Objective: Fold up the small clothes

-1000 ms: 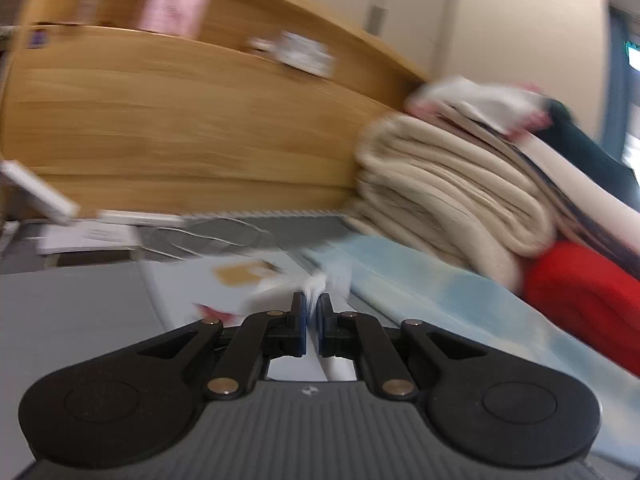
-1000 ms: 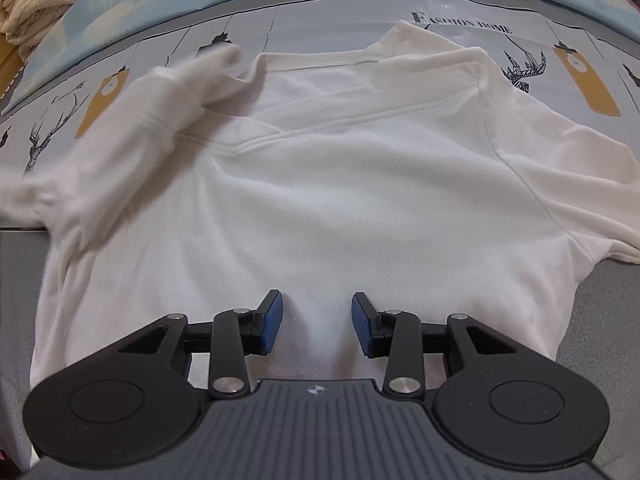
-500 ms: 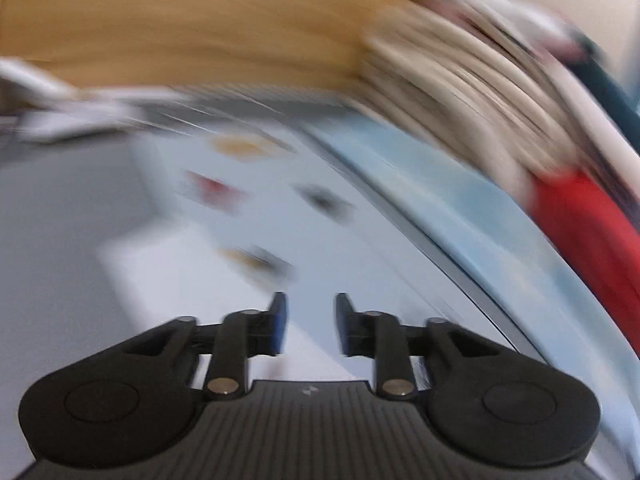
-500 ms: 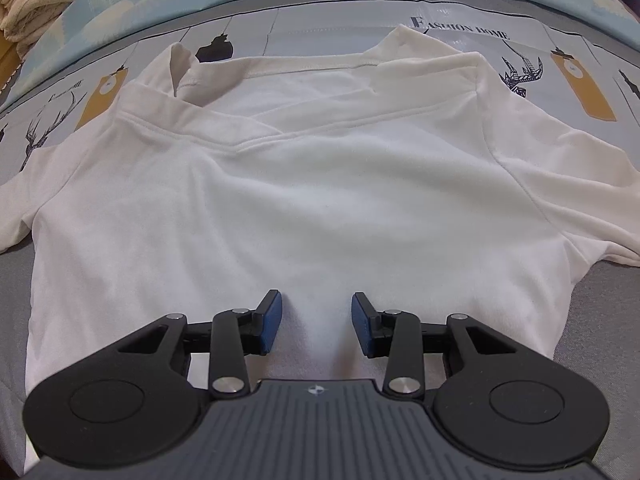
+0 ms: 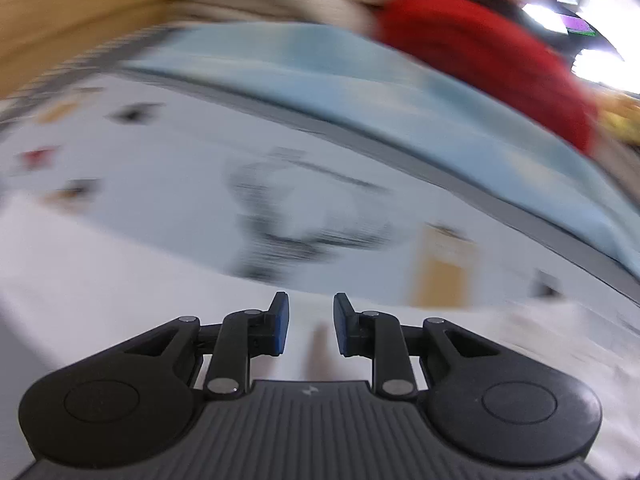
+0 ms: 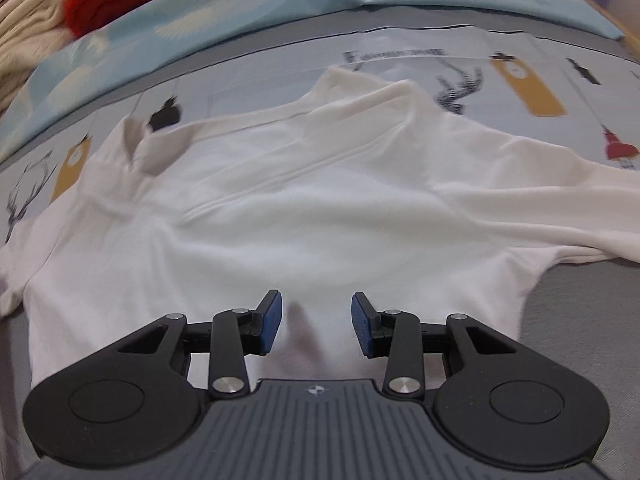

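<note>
My white shirt [image 6: 320, 208] lies spread flat on the printed sheet [image 6: 520, 56], collar toward its far edge. My right tongs [image 6: 316, 326] hover open above its hem; my left tongs [image 5: 308, 328], jaws just narrowing, grip nothing

Your left wrist view is smeared by heavy motion blur: the printed sheet [image 5: 168, 184], the pale blue cloth [image 5: 360, 80] and the red bundle [image 5: 480, 52] streak sideways, while only the left gripper [image 5: 308, 330] stays sharp. Blown-out white glare burns at the upper right corner. Your right wrist view is mostly crisp and evenly lit by soft, diffuse light; the white shirt [image 6: 320, 200] shows gentle fold shading, with slight blur along its left collar. A faint shadow falls between the pads of the right gripper [image 6: 316, 330]. Fisheye distortion bows the far edges in both views
</note>
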The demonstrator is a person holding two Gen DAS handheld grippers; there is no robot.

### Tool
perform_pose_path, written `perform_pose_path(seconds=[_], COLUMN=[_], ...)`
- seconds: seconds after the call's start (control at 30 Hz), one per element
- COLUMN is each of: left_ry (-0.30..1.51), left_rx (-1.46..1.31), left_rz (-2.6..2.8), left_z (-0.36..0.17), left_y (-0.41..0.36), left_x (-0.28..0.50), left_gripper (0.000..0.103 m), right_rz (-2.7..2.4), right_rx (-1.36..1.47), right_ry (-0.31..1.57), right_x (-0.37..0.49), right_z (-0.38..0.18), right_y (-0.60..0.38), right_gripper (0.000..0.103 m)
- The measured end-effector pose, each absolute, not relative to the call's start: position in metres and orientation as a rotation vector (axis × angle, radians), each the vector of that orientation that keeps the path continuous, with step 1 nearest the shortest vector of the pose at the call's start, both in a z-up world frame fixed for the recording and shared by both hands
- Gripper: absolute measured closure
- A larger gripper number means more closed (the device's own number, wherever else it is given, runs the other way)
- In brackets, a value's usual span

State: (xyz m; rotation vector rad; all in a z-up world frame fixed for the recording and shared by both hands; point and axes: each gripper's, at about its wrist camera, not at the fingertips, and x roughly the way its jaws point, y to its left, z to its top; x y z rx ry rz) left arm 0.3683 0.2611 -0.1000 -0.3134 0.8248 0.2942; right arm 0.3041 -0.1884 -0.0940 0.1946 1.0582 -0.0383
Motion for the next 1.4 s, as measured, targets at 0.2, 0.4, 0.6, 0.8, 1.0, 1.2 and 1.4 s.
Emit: perform_pose_path(seconds=[0.2,0.4,0.6,0.8,1.0,1.2,1.4], left_ry=[0.908,0.908,0.770,0.978,0.930,1.041,0.989], left_rx=[-0.195,-0.119,-0.234,-0.221,-0.205,-0.142,0.000], left_rz=[0.346,0.669,0.394,0.155,0.152,0.073,0.012], left_z=[-0.144,-0.142,-0.099,-0.138,-0.115,-0.141,-0.062], left_y=[0.233,0.260,0.226,0.200,0.192,0.187,0.166], left_x=[0.378,0.373,0.367,0.373,0.337,0.287,0.184], left_gripper=[0.077,0.103,0.091,0.083,0.086,0.088,0.086], right_rz=[-0.045,-0.039,-0.051,-0.101,-0.157,-0.162,-0.143], right_rx=[0.224,0.240,0.247,0.258,0.274,0.298,0.336], right_ry=[1.057,1.067,1.059,1.057,1.035,0.932,0.849], right_x=[0.302,0.304,0.304,0.301,0.291,0.258,0.173], right_z=[-0.092,-0.092,-0.092,-0.095,-0.082,-0.043,0.012], right_y=[-0.195,-0.201,-0.211,-0.226,-0.250,-0.276,-0.306], right_gripper=[0.063,0.063,0.063,0.063,0.063,0.063,0.063])
